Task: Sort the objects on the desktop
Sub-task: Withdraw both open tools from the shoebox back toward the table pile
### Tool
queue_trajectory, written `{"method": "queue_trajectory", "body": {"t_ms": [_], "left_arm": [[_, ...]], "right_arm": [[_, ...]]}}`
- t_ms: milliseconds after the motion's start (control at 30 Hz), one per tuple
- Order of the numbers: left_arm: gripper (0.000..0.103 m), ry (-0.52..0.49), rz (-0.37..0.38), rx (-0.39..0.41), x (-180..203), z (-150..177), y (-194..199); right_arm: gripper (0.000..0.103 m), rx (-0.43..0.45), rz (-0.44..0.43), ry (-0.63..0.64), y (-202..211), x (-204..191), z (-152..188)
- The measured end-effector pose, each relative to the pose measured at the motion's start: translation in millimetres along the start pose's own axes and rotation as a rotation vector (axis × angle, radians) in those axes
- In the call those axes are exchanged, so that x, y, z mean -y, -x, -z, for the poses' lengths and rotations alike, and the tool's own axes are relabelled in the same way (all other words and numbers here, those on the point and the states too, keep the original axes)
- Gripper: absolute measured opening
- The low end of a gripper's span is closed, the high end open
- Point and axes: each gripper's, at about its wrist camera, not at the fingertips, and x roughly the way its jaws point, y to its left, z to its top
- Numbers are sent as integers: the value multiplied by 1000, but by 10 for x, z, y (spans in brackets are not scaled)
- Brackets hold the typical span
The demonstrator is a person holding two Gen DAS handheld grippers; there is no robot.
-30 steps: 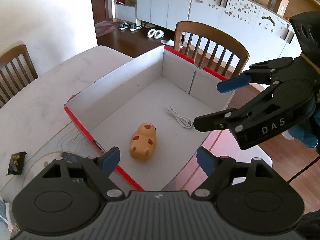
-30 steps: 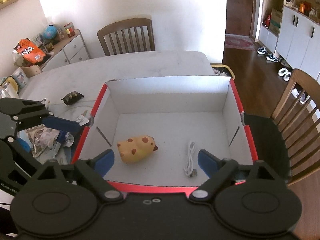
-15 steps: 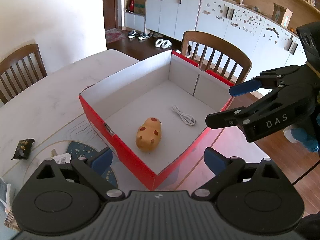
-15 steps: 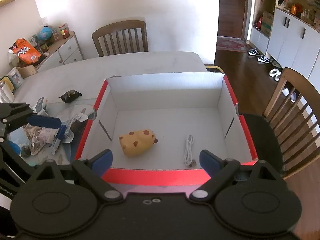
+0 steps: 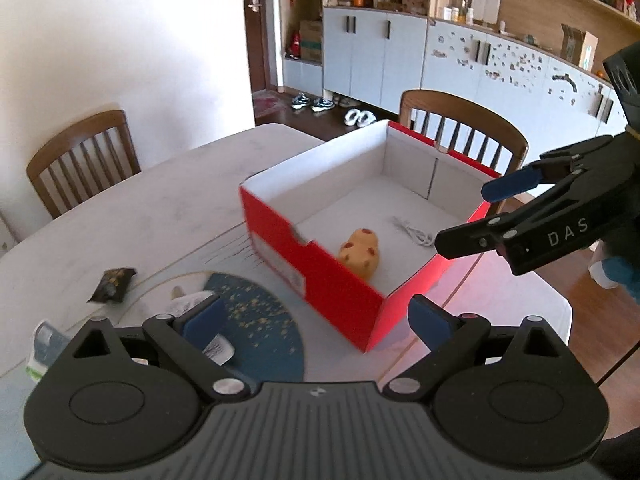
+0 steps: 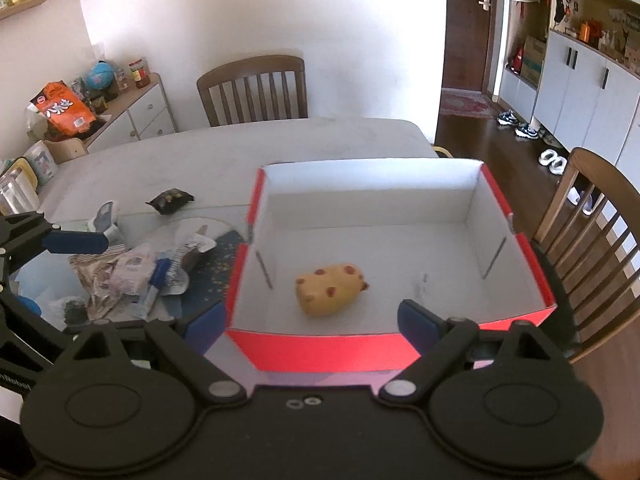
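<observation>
While both tools hung above the table [image 6: 224, 152], neither held anything. The left gripper [image 5: 316, 316] had its blue pads spread wide, with only air between them; below the gap lay the near corner of the box [image 5: 348, 300] and a blue mat [image 5: 260, 320]. The right gripper [image 6: 310, 322] was likewise spread, its pads standing apart over the near red wall of the box [image 6: 320, 350], touching nothing. From the left wrist view the right gripper [image 5: 476, 216] showed at the right edge, its fingers parted and empty, over the box's right rim.

Inside the box lay a yellow toy [image 6: 330, 288] with red spots, on its side near the middle of the floor, and a white cable [image 5: 412, 230] to its right; the cable was blurred in the right wrist view. Left of the box, on the table, sat a heap of wrappers [image 6: 128, 276], a dark packet [image 6: 170, 200] farther off, and a small white tube [image 6: 106, 216]. Part of the heap rested on the mat, just beside the box's left wall. Wooden chairs [image 6: 252, 88] stood at the far side and at the right.
</observation>
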Motion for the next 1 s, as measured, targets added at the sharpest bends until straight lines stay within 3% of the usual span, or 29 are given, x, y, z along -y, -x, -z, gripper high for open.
{"method": "queue_trajectory", "body": {"t_ms": [333,700,1000], "left_arm": [[98,48,-35,36,-464,391,359],[98,34,-93,42,-889,791,613],[98,73,-82,34,-1285,1055,704]], "right_arm": [[92,28,-4,40,27,-611,86],[92,35,-32,94,-18,-1277,269],[92,13,-46,83,-98,-1667,405]]}}
